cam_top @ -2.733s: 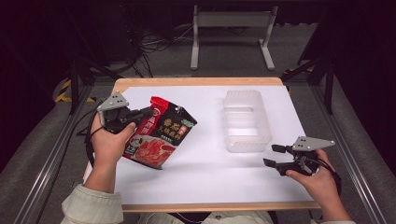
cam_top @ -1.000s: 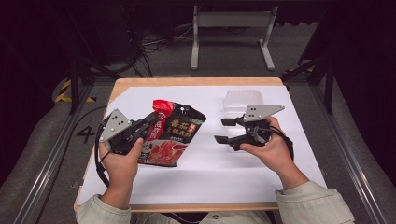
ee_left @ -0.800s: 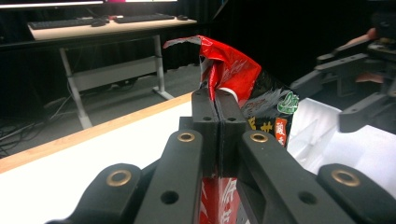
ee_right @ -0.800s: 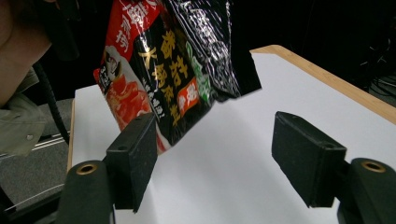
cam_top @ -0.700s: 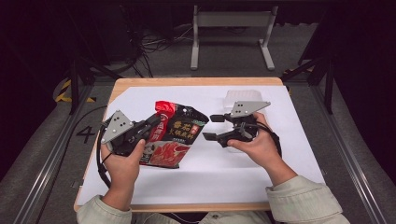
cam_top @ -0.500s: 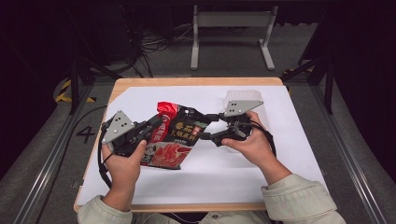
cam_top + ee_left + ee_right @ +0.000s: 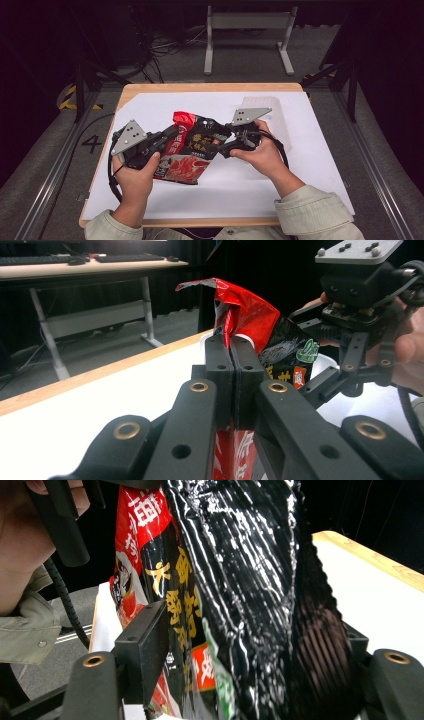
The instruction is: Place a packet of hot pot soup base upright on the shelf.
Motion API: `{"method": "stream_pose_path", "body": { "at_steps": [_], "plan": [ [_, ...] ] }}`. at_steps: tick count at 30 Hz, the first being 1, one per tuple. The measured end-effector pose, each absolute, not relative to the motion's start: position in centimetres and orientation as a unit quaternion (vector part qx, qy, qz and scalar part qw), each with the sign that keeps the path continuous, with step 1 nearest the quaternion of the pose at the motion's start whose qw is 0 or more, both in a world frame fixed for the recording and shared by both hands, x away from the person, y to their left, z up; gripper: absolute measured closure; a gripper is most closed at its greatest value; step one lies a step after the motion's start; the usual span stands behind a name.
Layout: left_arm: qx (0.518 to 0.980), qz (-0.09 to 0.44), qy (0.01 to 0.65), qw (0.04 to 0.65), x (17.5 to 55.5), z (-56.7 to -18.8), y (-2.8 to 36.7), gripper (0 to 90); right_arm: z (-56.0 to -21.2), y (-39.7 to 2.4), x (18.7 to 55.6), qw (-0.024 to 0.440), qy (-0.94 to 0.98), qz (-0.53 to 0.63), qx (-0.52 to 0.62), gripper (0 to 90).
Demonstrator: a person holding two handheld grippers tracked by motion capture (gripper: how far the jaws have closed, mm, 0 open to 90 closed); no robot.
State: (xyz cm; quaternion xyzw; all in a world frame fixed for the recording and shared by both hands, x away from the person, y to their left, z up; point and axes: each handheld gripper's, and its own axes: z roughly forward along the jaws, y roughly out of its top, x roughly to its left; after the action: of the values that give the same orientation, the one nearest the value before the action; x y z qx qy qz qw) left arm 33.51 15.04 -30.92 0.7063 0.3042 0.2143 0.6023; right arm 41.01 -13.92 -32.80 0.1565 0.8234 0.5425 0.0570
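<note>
A red and black snack packet (image 7: 192, 150) is held up over the white sheet at mid table. My left gripper (image 7: 172, 137) is shut on the packet's left edge, and in the left gripper view its jaws (image 7: 233, 347) meet on the film just under the crumpled red top (image 7: 250, 315). My right gripper (image 7: 222, 142) is at the packet's right side, jaws apart, with the glossy black edge (image 7: 240, 580) between them. Its left pad (image 7: 145, 645) stands clear of the film; the far jaw is mostly hidden behind the bag. The right gripper (image 7: 360, 340) also looms beyond the packet in the left gripper view.
A clear plastic container (image 7: 277, 117) sits on the white sheet (image 7: 300, 170) just behind my right hand. The sheet covers most of a wooden table (image 7: 200, 87). Dark floor, cables and a metal frame lie beyond the far edge.
My right gripper has travelled left from beside the clear container to the packet, and its jaws now straddle the packet's right edge. The left gripper keeps its hold and has not moved in the last second.
</note>
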Motion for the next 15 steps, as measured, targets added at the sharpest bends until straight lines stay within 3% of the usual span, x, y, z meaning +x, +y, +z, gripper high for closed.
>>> {"method": "stream_pose_path", "body": {
  "at_steps": [5, 12, 15],
  "plan": [
    [0.708, 0.211, 0.301, 0.603, 33.48, -30.96, 14.84, 88.8, -32.92, -13.75, 41.16, 0.044, 0.824, 0.544, 0.152, 40.3],
    [0.711, 0.204, 0.298, 0.603, 33.56, -31.03, 14.79, 88.6, -32.83, -13.76, 41.11, 0.009, 0.834, 0.532, 0.146, 72.7],
    [0.713, 0.204, 0.297, 0.601, 33.55, -30.95, 14.78, 88.3, -32.74, -13.83, 41.14, 0.003, 0.834, 0.534, 0.143, 77.1]
  ]
}}
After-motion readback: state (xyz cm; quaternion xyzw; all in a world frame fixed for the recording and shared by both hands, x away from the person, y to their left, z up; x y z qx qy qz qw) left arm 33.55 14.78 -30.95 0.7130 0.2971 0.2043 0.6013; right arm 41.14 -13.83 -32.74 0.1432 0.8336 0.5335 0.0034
